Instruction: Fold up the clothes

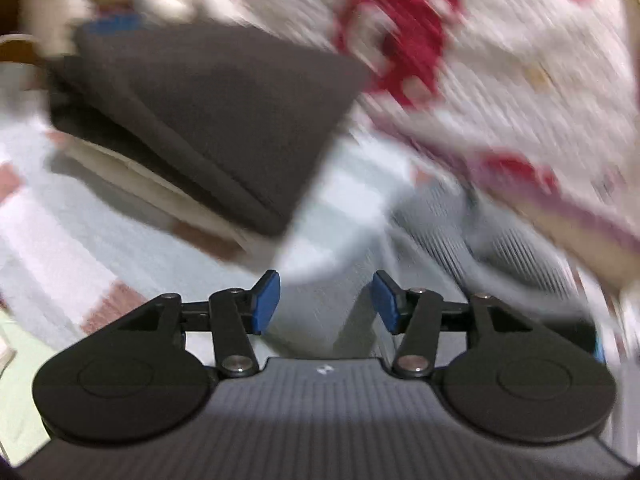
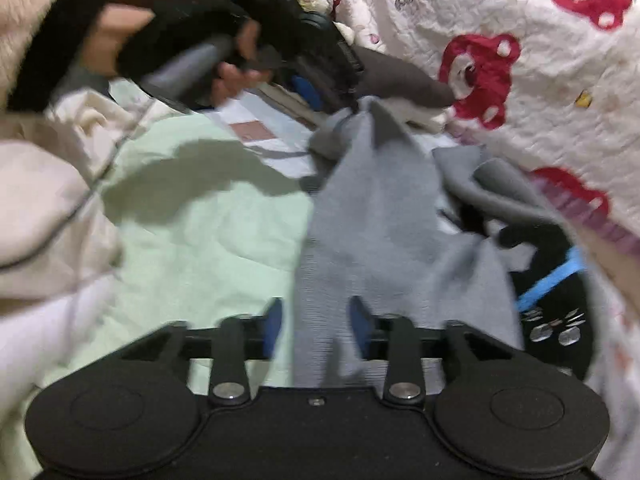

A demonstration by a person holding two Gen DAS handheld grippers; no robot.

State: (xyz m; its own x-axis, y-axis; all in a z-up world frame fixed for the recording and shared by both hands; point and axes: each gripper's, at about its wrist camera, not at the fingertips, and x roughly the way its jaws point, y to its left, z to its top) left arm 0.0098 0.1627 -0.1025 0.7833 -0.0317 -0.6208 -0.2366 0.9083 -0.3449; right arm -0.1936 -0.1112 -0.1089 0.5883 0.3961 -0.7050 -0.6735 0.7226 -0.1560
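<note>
Black gripper point(image 1: 326, 304) w/ blue pads point(image 1: 267, 302), silver screws, cream fleece sleeve point(image 2: 24, 4), black cuff

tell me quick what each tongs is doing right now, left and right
left tongs: open, nothing between the pads.
right tongs: grey garment between the pads; grip cannot be told.

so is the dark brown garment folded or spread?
Folded. In the left wrist view the dark brown garment lies as a flat, squared stack with layered edges along its near side, on the bedsheet.

Folded stack point(image 1: 208, 120) left of quilt point(image 1: 500, 80); garment point(image 2: 372, 216) on sheet point(image 2: 192, 248).
</note>
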